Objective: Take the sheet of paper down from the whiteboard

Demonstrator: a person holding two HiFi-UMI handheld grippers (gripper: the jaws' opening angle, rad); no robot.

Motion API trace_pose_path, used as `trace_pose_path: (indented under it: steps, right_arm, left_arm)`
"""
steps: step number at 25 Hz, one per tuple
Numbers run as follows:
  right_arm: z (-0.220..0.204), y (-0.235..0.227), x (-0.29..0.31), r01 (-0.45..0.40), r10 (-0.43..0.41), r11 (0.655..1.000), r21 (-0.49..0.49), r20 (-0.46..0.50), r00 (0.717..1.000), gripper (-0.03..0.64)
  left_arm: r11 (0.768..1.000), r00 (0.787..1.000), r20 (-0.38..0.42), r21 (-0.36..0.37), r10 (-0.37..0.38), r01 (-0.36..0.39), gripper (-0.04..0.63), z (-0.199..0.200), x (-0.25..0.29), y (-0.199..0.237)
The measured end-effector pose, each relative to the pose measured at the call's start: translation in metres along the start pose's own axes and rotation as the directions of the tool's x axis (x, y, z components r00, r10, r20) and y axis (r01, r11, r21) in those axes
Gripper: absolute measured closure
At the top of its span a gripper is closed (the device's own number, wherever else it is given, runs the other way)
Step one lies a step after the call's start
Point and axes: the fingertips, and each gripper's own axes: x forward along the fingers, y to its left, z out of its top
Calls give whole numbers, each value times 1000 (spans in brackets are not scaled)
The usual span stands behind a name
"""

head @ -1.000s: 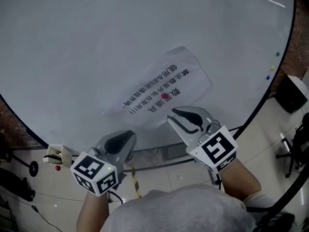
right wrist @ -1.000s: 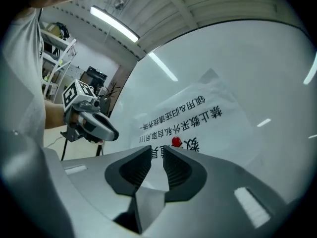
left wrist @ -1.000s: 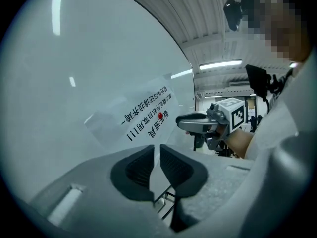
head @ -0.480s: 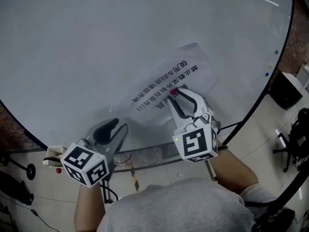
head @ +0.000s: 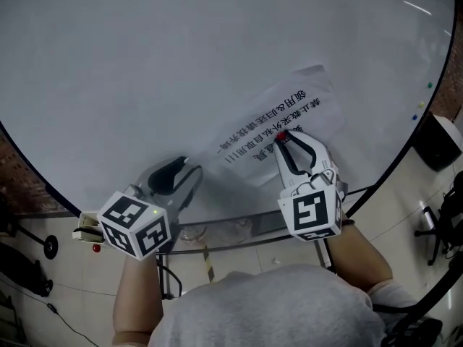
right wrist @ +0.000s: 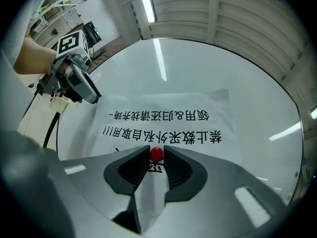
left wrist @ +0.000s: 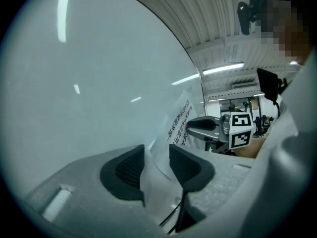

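A white sheet of paper (head: 289,107) with black print hangs on the whiteboard (head: 145,63), pinned by a small red magnet (head: 281,136). My right gripper (head: 283,139) points at the board. Its jaws are closing, and the magnet (right wrist: 156,153) sits between the tips, touching both. My left gripper (head: 184,168) is near the board, left of the sheet's lower corner, and its jaws are opening. In the left gripper view the paper (left wrist: 178,115) runs down into the gap of that gripper (left wrist: 156,155), but the pads do not press on it.
A ledge (head: 231,230) runs below the whiteboard. Small coloured magnets (head: 428,85) dot the board's right edge. A white holder (head: 87,226) hangs at the lower left. A black box (head: 438,139) and chair legs stand on the floor to the right.
My right gripper has rolled and moved up the sheet until its tips straddle the red magnet. My left gripper has risen toward the board and its jaws have spread apart.
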Motion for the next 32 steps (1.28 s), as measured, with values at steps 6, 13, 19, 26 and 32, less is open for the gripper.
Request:
trace_pose_path:
  steps: [6, 13, 19, 26, 32]
  right_arm:
    - [1, 1, 1, 8, -8, 1000, -2, -6, 1000, 530]
    - [-5, -3, 2, 19, -19, 1000, -3, -23, 1000, 534]
    - [-27, -39, -5, 28, -27, 999, 36, -36, 999, 534]
    - [-77, -102, -10, 10, -6, 997, 72, -44, 999, 534]
    - [-36, -45, -3, 26, -22, 997, 71, -61, 998, 534]
  left_arm:
    - [999, 999, -1, -2, -40, 40, 489, 4, 12, -4]
    - [999, 999, -15, 14, -40, 40, 594, 3, 12, -5]
    - [1000, 999, -30, 9, 14, -13, 594, 6, 10, -4]
    - [984, 980, -92, -25, 174, -177, 594, -2, 20, 4]
    - [951, 949, -106, -58, 296, -303, 594, -34, -79, 69]
